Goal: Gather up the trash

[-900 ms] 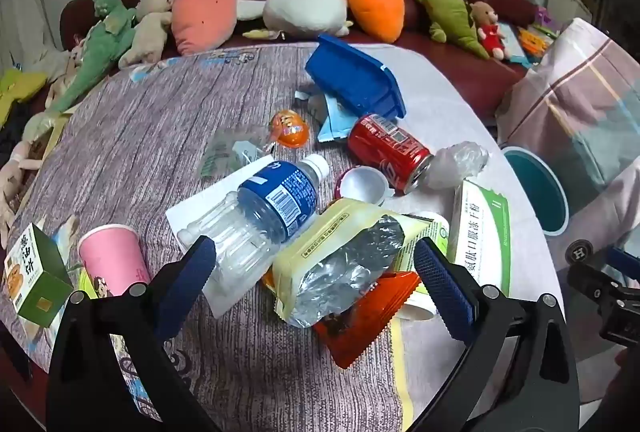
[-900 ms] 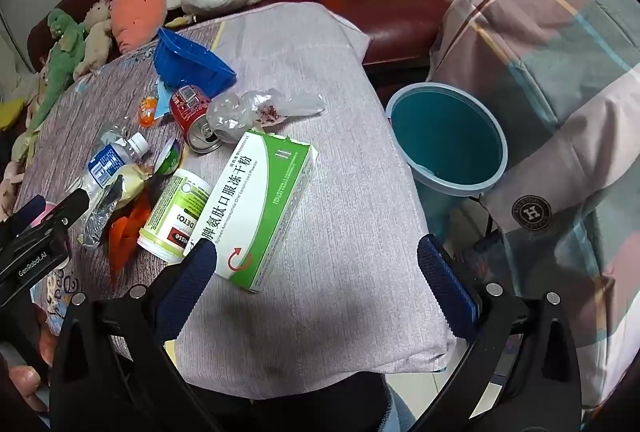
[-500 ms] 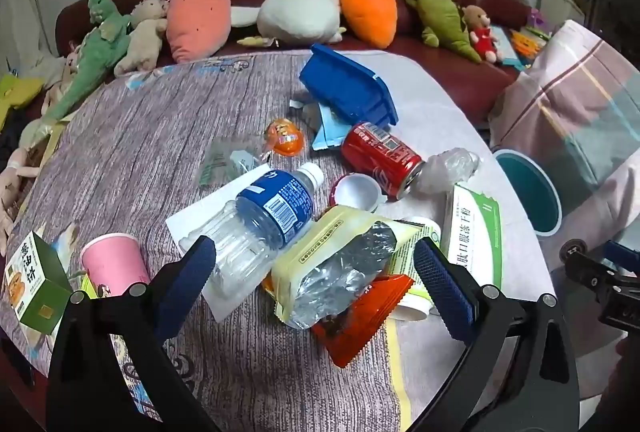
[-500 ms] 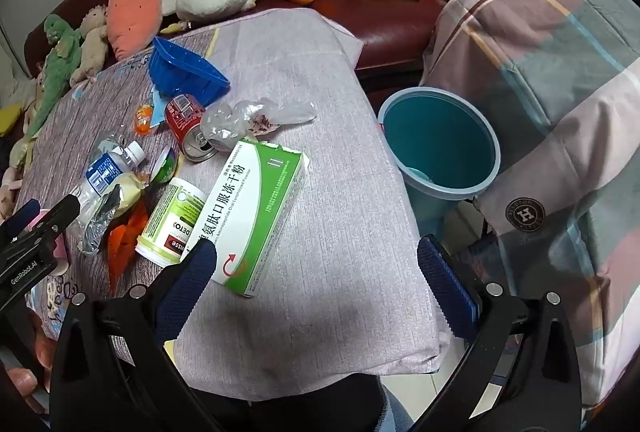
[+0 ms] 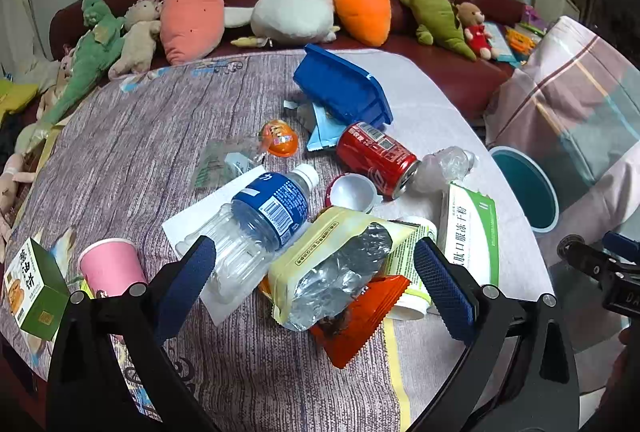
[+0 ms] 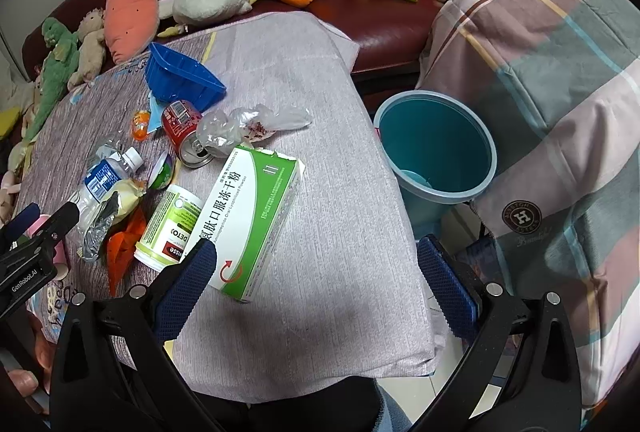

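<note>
Both the left gripper [image 5: 316, 276] and right gripper [image 6: 316, 276] hung wide apart, grabbing nothing, over trash scattered across the table [image 6: 320, 80].

Black gripper [image 5: 316, 280], blue ribbed pads [image 5: 442, 280], silver screws

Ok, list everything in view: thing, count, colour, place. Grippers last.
water bottle: 1, clear with blue label, lying mid-table
soda can: 1, red, lying beyond the bottle
medicine box: 1, green and white, table's near right
supplement jar: 1, white and green, lying left of the box
paper cup: 1, pink, near left
blue tray: 1, tipped, far side
foil pouch: 1, yellow, over an orange wrapper
bin: 1, teal, on the floor right of the table
plush toys: several, mixed colours, on the sofa
left gripper: open, empty
right gripper: open, empty
</note>
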Tool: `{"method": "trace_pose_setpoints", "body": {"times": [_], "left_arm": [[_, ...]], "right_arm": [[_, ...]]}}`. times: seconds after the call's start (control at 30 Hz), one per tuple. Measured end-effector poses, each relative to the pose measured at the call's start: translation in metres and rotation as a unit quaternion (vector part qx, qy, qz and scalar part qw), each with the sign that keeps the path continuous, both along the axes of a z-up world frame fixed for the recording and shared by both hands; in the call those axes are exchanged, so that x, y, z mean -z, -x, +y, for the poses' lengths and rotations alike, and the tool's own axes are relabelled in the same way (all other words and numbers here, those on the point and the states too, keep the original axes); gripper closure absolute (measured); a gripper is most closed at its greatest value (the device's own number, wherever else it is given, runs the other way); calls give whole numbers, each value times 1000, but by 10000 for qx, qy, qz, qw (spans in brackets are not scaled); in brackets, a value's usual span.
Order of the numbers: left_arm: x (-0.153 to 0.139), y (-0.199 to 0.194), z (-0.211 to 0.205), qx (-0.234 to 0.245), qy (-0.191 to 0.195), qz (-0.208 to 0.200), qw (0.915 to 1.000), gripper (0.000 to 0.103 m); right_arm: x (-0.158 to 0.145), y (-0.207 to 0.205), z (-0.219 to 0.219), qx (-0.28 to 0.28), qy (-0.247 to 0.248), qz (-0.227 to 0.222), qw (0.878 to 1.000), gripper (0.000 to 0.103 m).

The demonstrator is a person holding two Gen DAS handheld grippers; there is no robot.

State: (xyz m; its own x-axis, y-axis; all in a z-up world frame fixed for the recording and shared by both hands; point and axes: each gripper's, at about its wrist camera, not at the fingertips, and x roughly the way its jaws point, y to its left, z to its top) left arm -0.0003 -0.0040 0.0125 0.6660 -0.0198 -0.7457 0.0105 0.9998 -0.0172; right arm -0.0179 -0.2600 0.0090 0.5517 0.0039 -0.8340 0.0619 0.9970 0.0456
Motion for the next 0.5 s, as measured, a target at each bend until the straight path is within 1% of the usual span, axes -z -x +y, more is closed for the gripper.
{"method": "trace_pose_setpoints", "body": {"times": [0.3,0.5], "left_arm": [[5,-2,1,35,-93,-20,9999,4],[6,-2,2,50,-85,-18,9999,4]], "right_arm": [[-6,-4,-3,55,36,-47,10000,6],[-8,-7,-4,98,67,-80,9999,6]]}}
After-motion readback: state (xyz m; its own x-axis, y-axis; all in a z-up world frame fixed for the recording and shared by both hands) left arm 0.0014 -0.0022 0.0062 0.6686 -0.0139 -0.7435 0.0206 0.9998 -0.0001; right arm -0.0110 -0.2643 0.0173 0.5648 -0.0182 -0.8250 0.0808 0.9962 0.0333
